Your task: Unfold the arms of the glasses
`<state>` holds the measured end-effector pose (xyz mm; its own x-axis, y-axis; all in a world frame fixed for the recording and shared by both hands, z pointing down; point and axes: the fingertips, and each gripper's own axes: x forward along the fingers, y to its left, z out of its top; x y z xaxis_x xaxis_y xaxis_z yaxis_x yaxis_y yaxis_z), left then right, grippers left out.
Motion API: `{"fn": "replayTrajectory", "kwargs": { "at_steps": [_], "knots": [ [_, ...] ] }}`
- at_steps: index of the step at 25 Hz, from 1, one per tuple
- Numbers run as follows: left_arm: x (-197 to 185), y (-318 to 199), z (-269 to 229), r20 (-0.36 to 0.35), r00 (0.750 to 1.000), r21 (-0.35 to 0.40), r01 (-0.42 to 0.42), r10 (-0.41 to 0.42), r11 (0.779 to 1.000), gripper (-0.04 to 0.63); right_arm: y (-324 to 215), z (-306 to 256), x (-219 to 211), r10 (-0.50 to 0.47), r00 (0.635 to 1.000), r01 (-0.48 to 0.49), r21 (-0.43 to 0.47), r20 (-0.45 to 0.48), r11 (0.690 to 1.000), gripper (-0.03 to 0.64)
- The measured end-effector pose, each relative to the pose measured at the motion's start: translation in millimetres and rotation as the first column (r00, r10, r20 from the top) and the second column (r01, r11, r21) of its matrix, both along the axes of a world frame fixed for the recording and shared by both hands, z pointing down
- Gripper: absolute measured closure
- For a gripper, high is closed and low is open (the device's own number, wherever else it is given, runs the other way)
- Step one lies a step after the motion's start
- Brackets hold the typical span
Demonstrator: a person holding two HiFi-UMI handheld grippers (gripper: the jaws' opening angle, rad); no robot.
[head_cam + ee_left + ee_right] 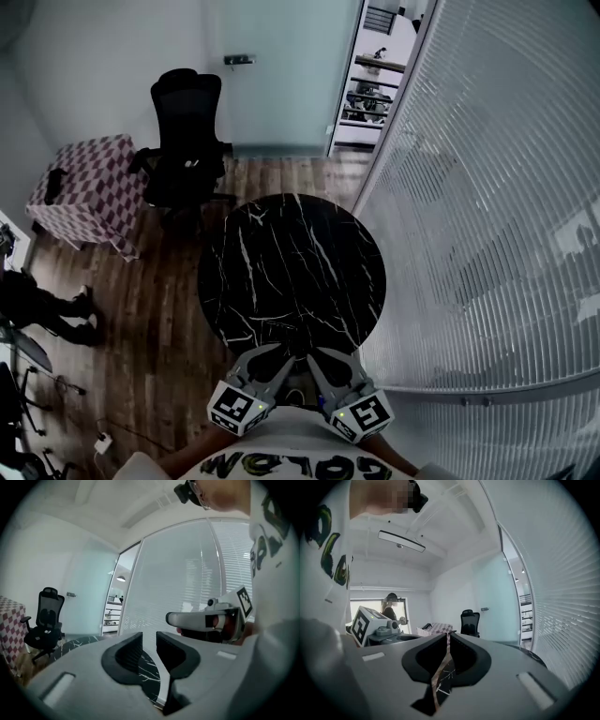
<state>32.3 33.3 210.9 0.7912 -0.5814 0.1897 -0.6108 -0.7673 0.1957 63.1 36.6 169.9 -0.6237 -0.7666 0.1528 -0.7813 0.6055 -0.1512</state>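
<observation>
No glasses show in any view. The round black marble table [291, 272] lies bare below me. Both grippers are held close to my body, at the table's near edge. My left gripper [272, 354] [149, 637] points roughly level, with a clear gap between its jaws and nothing in it. My right gripper [319, 361] [447, 635] sits beside it, its jaw tips meeting with nothing held. In the left gripper view the right gripper [206, 620] shows to the right. The left gripper's marker cube [363, 623] is visible in the right gripper view.
A black office chair [187, 141] stands beyond the table, beside a table with a checkered cloth [89, 187]. A glass wall with blinds [487, 234] runs along the right. An open doorway [375, 84] lies at the back. A person's legs [47, 309] show at the left.
</observation>
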Motion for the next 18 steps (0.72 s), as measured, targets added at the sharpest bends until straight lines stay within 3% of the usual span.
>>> {"fn": "replayTrajectory", "kwargs": {
  "at_steps": [9, 18],
  "knots": [
    [3, -3, -41, -0.064, 0.998, 0.123, 0.007, 0.001, 0.992, 0.591, 1, -30, -13, -0.015, 1.0, 0.013, 0.095, 0.02, 0.995, 0.615],
    [1, -11, -28, -0.064, 0.998, 0.093, 0.011, -0.005, 0.996, 0.592, -5, -24, -16, -0.011, 1.0, 0.009, 0.089, 0.021, 0.996, 0.615]
  ]
}}
